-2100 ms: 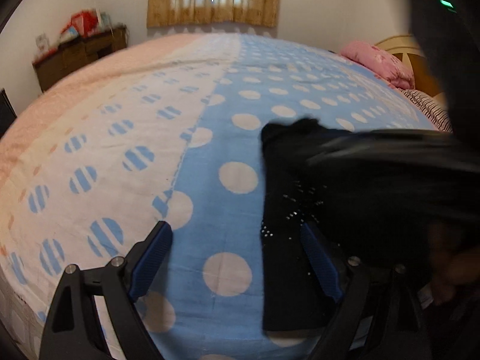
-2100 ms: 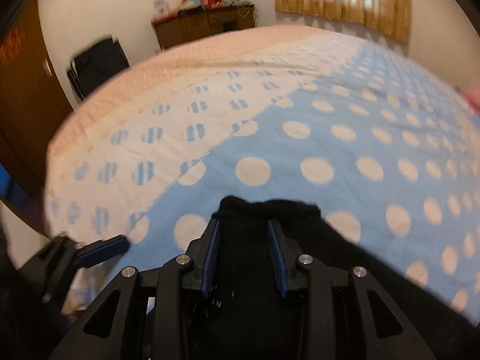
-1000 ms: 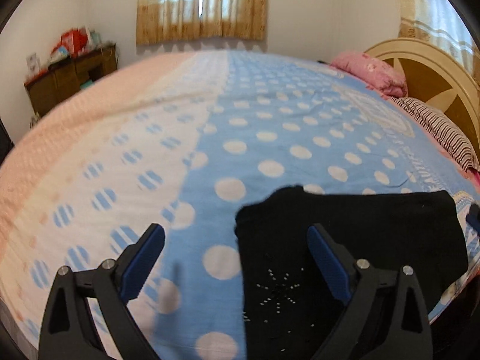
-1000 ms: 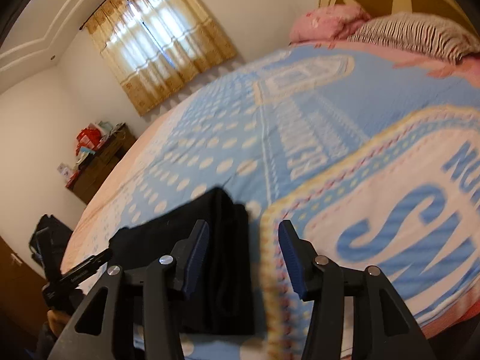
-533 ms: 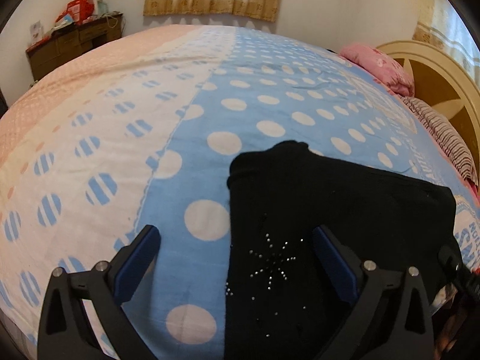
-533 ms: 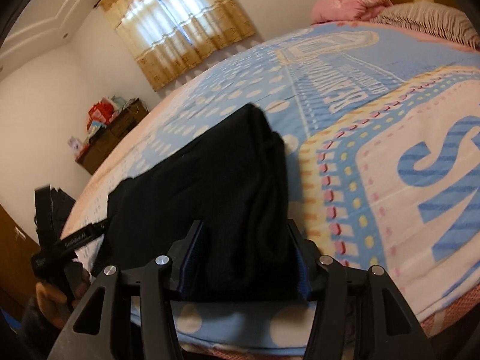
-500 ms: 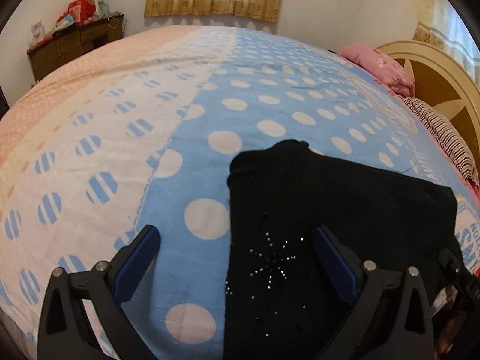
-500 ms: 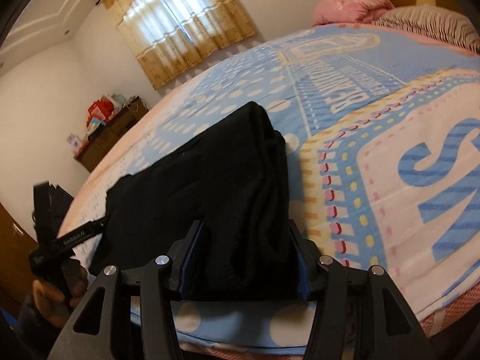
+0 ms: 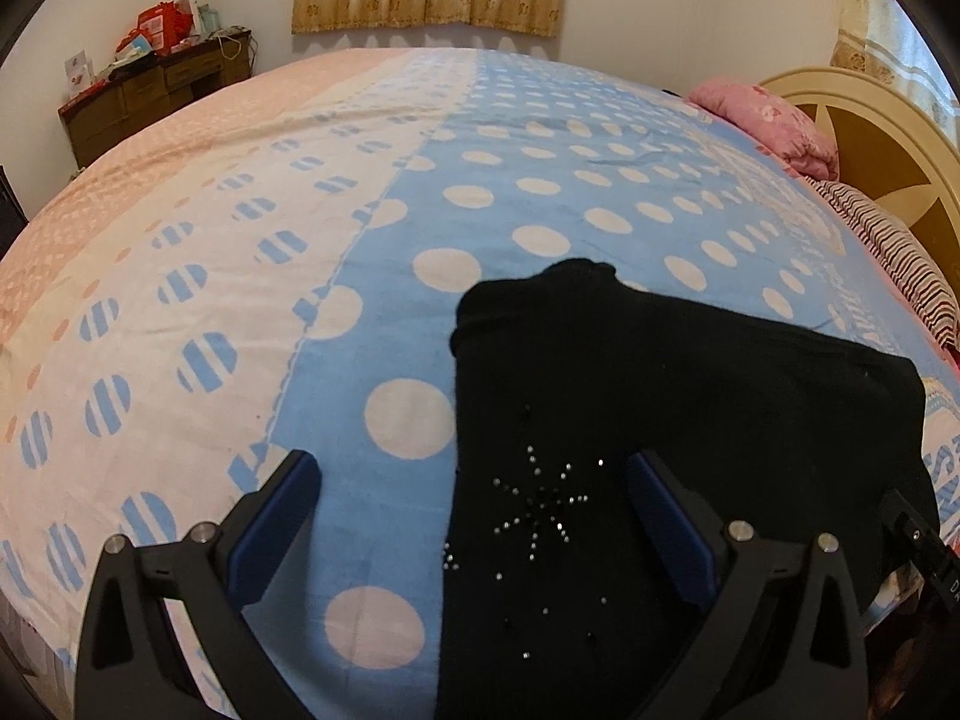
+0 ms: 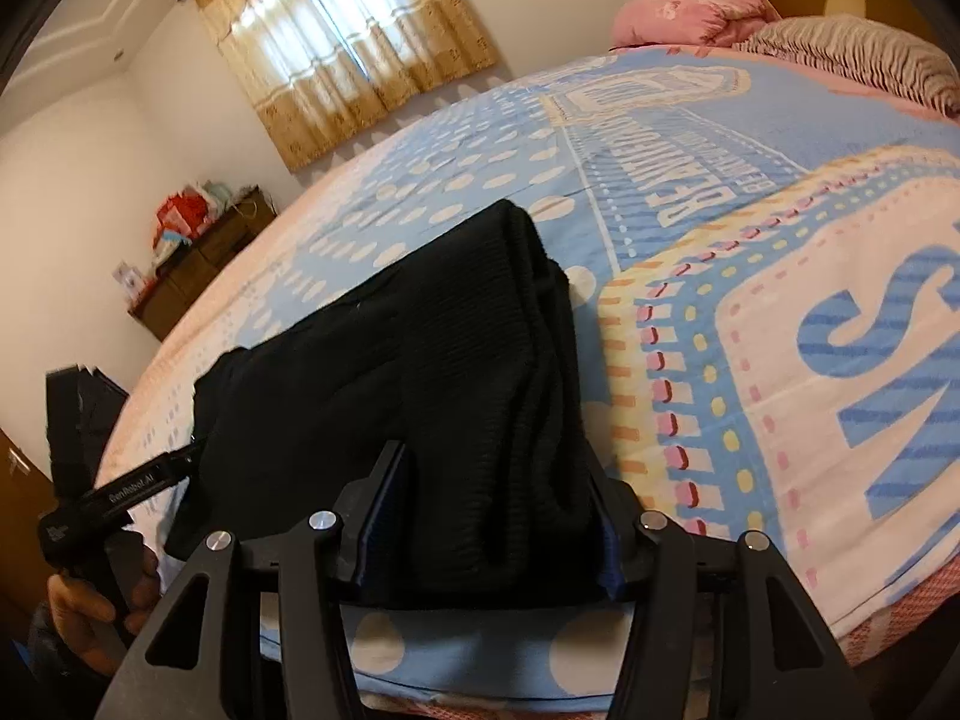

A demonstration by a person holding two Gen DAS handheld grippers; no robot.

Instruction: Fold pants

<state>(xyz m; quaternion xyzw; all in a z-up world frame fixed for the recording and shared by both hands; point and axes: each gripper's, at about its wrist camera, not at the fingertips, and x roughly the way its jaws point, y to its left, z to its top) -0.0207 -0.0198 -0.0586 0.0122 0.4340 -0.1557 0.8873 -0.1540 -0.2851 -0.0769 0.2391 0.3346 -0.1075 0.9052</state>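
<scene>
— Black knit fills the right gripper (image 10: 492, 462) pad to pad: the thick folded end of the pants (image 10: 390, 372) sits right between the jaws. Are they biting or just straddling? Can't tell from here.

— And the left gripper (image 9: 471, 468) is wide open, nothing clamped. One pad hangs over the pants near the little stud star (image 9: 540, 504), the other over bare bed (image 9: 420, 192), so the pants' side edge runs between them.

— Where's the garment overall?

— Flat on the blue dotted cover, folded into a squat block, close to the bed's near edge, between the two tools.

— So, danger spots. That right-hand bundle is several layers. I'd say if the pads catch only the upper ones, a lift peels the stack apart and the fold's gone.

— Agreed. And on the left, closing as it stands could pinch the cover along with the cloth, so a pull would drag both and rumple everything.

— Plus that near edge. A soft knit dragged this way could slide right off the mattress.

— One uneven tug between the hands and the block skews, too.
</scene>
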